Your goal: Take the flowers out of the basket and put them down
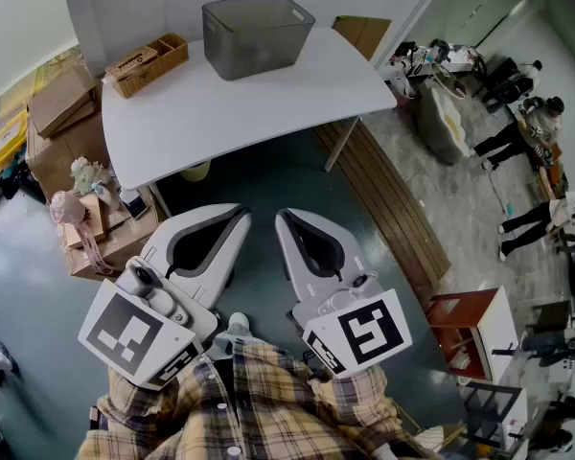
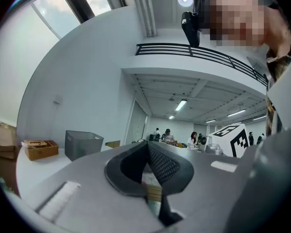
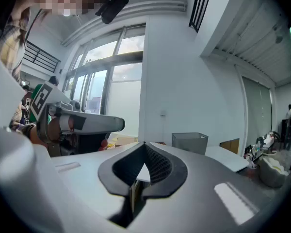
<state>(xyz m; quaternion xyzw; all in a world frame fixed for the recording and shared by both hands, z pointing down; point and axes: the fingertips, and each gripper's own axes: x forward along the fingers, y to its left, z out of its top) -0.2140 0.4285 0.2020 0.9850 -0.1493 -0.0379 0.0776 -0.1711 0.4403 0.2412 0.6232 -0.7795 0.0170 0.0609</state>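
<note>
White table [image 1: 240,103], wicker tray [image 1: 149,63] on far-left corner; cardboard boxes [image 1: 62,113] on floor beside

No word, number or brand can be read anywhere in these views. The only signs are black-and-white square markers, which are patterns and not letters. They sit on two white plastic cubes: the left cube [image 1: 125,335] behind the left claw [image 1: 232,213] and the right cube [image 1: 362,332] behind the right claw [image 1: 286,216]. A flat brown cardboard box [image 1: 132,60] in the woven wicker tray [image 1: 151,78] on the white bench [image 1: 268,99] bears dark marks too small to read.
</note>
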